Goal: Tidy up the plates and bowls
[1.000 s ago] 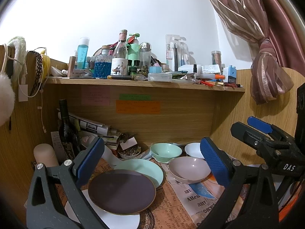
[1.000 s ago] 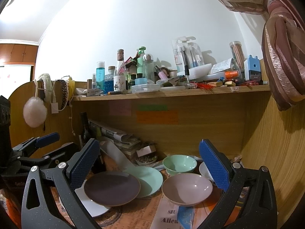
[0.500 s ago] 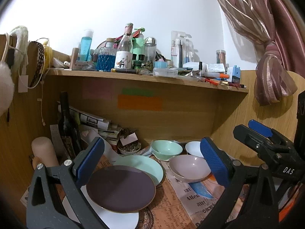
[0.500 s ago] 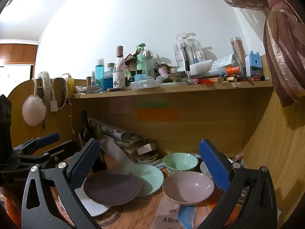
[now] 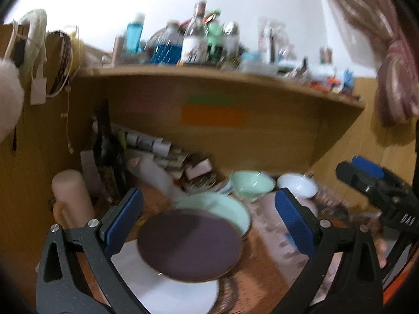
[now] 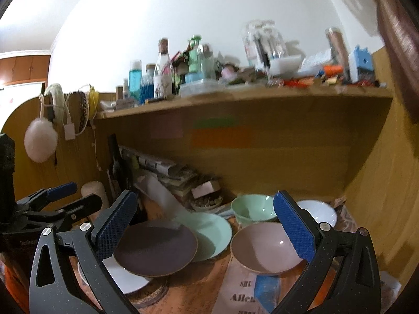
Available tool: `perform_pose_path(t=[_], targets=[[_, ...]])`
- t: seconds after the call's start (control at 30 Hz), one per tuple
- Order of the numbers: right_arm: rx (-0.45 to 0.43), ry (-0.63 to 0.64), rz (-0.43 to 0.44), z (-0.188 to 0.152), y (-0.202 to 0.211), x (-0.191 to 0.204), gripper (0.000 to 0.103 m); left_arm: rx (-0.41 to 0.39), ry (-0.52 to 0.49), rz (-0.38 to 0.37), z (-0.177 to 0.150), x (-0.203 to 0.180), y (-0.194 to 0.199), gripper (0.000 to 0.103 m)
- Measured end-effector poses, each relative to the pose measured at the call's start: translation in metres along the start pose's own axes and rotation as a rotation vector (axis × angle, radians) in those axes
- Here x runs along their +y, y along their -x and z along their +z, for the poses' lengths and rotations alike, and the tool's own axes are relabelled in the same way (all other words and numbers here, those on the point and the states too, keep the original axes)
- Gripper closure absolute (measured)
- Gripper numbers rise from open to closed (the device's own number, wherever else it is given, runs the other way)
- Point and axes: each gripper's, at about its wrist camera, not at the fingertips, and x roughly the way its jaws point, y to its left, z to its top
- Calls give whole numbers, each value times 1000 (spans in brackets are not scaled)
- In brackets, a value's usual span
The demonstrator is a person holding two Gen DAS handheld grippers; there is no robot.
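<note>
Where legible — newspaper (image 6: 242, 291) "Allen", perhaps

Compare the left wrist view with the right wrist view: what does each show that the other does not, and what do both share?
Only the left wrist view shows the right tool from outside, at its right edge, and the left tool's own open fingers.

Only the right wrist view shows the left tool from outside, at its left edge, the wooden cabinets far left, and the pink bowl unobstructed.

Both share the purple plate overlapping the green plate and the white plate, the green bowl, the white bowl and the cluttered shelf.
</note>
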Motion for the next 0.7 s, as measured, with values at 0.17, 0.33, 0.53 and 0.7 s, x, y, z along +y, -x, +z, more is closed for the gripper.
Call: perform_pose_path(t=[0.17, 0.33, 0.53, 0.7], targets=[[80, 19, 7, -13, -31, -2, 0, 82, -31, 45, -15, 18, -23, 1], [186, 56, 23, -32, -65, -1, 0, 174, -20, 62, -32, 42, -47, 1], [310, 51, 67, -52, -99, -1, 0, 268, 26, 58, -47, 69, -70, 2], [385, 38, 82, -66, -124, 1, 0, 349, 63, 42, -58, 89, -89, 14]])
